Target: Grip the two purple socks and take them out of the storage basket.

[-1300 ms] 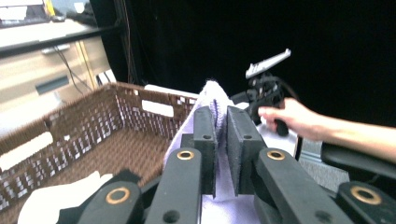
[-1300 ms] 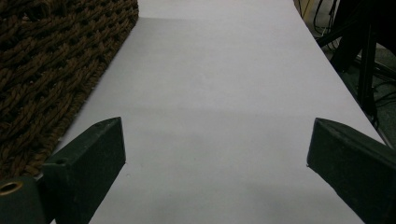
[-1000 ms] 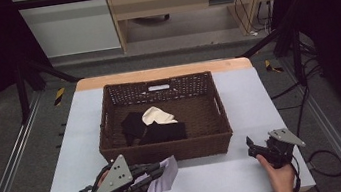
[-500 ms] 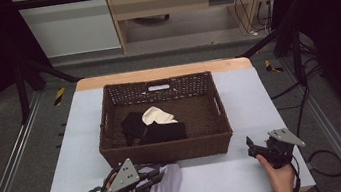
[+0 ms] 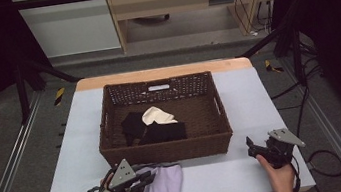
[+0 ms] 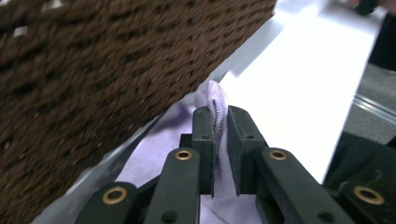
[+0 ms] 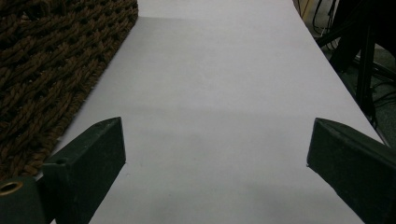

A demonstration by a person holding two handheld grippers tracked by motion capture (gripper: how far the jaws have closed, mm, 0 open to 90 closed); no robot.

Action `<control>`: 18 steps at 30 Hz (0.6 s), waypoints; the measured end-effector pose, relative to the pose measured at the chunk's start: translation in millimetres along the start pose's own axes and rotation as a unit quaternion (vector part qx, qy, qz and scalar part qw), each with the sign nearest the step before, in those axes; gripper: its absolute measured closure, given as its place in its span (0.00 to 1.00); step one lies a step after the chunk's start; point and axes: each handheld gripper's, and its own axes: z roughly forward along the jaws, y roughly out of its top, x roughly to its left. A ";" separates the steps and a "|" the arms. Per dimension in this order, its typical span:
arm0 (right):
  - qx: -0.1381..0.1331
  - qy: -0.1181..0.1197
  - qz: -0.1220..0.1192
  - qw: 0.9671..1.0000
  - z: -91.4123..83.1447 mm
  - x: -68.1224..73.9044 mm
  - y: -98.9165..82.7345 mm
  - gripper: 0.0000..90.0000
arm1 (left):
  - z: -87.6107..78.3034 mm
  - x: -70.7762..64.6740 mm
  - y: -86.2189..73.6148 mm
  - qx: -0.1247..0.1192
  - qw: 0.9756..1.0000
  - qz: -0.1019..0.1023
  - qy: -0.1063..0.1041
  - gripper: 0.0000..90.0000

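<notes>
High view first, and I start at the left: my left tool (image 5: pixel 140 182) sits low at the near edge of the surface (image 5: pixel 83 133), clamped on a pale lilac cloth (image 5: pixel 166 181) that lies flat just in front of the woven basket (image 5: pixel 166 152). Inside the basket I see dark garments (image 5: pixel 163 132) and a cream one (image 5: pixel 157 114) lying together near the middle. Over on the right, my right tool (image 5: pixel 252 146) rests near the basket's right corner, with nothing in it.

My read is that the lilac cloth goes over the basket wall. To do that well I'd lift straight up first so the trailing fabric clears the rim, then carry it forward and let go only once it hangs over the dark pile.

Left gripper view gives me what the overhead cannot: the jaws are pinched nearly closed on a bunched fold of the cloth (image 6: pixel 218 100), which stands up between them, and the basket wall (image 6: pixel 93 70) is very close alongside. Right gripper view settles the other side: the jaws are spread wide over bare surface (image 7: pixel 219 93), with the basket weave (image 7: pixel 51 60) at the edge.
</notes>
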 end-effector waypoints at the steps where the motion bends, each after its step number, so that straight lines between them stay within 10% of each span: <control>1: 0.000 0.000 0.000 1.000 0.0 0.0 0.0 0.05 | 0.7 1.0 -1.0 0.003 1.000 -0.001 0.004 0.90; 18: -0.001 0.001 -0.001 1.000 -0.3 -0.1 0.0 0.05 | -10.0 15.1 -15.7 -0.013 0.998 -0.031 0.043 0.62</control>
